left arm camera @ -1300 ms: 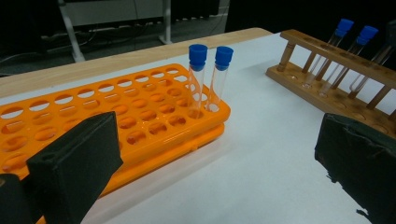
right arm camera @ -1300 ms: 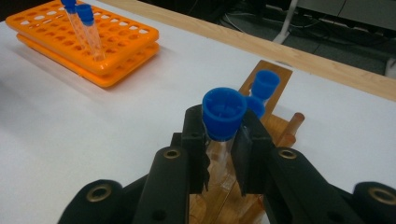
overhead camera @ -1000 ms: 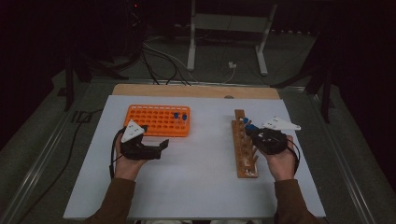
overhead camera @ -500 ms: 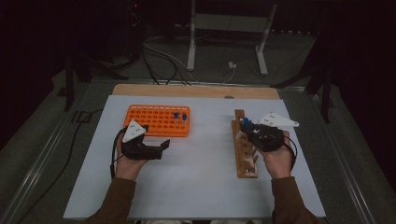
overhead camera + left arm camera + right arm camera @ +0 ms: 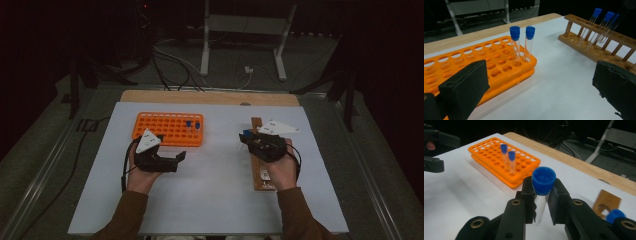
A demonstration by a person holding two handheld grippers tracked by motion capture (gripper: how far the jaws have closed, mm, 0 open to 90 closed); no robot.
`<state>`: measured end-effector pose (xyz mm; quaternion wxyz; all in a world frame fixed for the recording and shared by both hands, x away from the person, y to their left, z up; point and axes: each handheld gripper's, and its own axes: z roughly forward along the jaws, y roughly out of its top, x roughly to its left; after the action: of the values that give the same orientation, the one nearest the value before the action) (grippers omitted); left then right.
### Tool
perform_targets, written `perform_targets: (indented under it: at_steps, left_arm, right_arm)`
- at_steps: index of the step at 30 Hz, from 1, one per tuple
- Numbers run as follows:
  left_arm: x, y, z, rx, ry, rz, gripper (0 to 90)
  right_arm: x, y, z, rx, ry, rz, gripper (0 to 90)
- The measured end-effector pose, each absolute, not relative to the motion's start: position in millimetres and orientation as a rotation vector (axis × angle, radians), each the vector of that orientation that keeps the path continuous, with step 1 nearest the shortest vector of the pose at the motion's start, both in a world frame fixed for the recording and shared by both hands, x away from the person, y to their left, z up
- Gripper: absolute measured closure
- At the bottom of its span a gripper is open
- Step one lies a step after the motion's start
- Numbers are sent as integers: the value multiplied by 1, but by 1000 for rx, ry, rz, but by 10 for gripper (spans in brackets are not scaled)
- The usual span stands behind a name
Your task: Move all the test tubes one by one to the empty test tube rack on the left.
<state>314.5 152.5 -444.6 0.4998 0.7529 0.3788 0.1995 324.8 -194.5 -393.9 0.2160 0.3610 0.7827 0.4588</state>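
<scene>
My right gripper (image 5: 543,198) is shut on a clear test tube with a blue cap (image 5: 543,185), held upright just left of the wooden rack (image 5: 262,179). In the high view the right gripper (image 5: 248,138) hovers over the rack's left edge. More blue-capped tubes (image 5: 604,23) stand in the wooden rack (image 5: 596,51). Two blue-capped tubes (image 5: 522,44) stand in the right end of the orange rack (image 5: 160,130). My left gripper (image 5: 172,148) rests open in front of the orange rack, nothing between its jaws (image 5: 539,97).
The racks stand on a white sheet (image 5: 215,190) over a wooden tabletop (image 5: 210,97). A metal stand (image 5: 245,35) and cables lie on the dark floor behind the table. Bare sheet lies between the two racks.
My right gripper has moved left off the wooden rack with the tube in it. The left gripper has stayed put.
</scene>
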Motion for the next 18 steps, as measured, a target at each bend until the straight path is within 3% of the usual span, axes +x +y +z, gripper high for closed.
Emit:
perform_targets:
  at_steps: [18]
  left_arm:
    - [314, 136, -446, 1857, 868, 456, 19]
  right_arm:
    - [331, -149, -399, 936, 2261, 1313, 765]
